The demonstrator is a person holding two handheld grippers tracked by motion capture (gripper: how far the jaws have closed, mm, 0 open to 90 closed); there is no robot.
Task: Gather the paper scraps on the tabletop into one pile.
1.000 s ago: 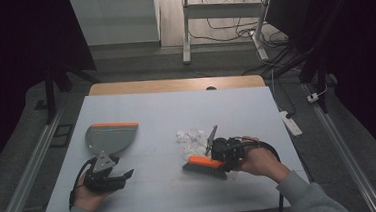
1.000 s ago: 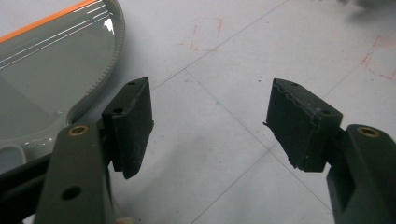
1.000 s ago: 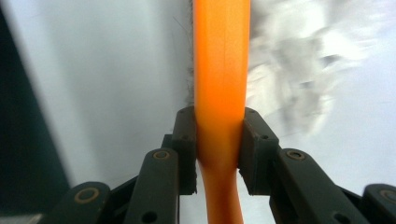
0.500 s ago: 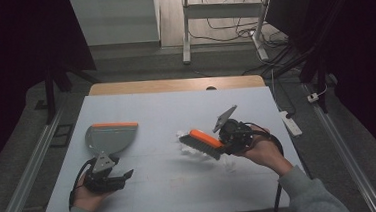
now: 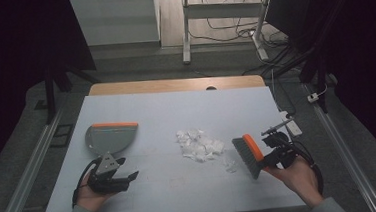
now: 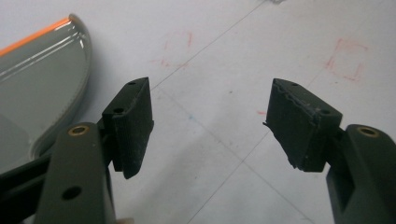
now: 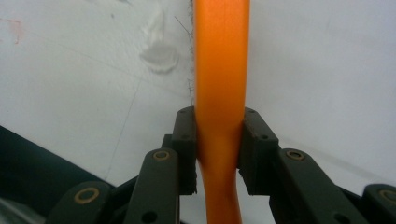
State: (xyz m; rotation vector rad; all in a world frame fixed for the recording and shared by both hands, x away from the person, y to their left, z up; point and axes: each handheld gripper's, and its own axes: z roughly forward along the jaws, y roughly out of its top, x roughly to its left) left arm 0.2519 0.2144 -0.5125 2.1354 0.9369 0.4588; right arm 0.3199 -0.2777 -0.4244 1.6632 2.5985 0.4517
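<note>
The right gripper (image 5: 268,156) pinches the grey-bristled, orange-handled plastic brush (image 5: 248,155) right of the pile of crumpled white paper scraps (image 5: 199,145), poised to sweep; the left gripper (image 5: 123,178), jaws spread, must next grasp the grey, orange-edged plastic dustpan (image 5: 109,136) left of the pile.

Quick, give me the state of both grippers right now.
Left gripper: open, holding nothing.
Right gripper: shut on the brush by its orange handle.

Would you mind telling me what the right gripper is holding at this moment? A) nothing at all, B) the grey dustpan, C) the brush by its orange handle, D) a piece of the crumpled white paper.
C: in the right gripper view the right gripper has its fingers clamped on the orange handle of the brush, while the dustpan lies on the table untouched.
</note>
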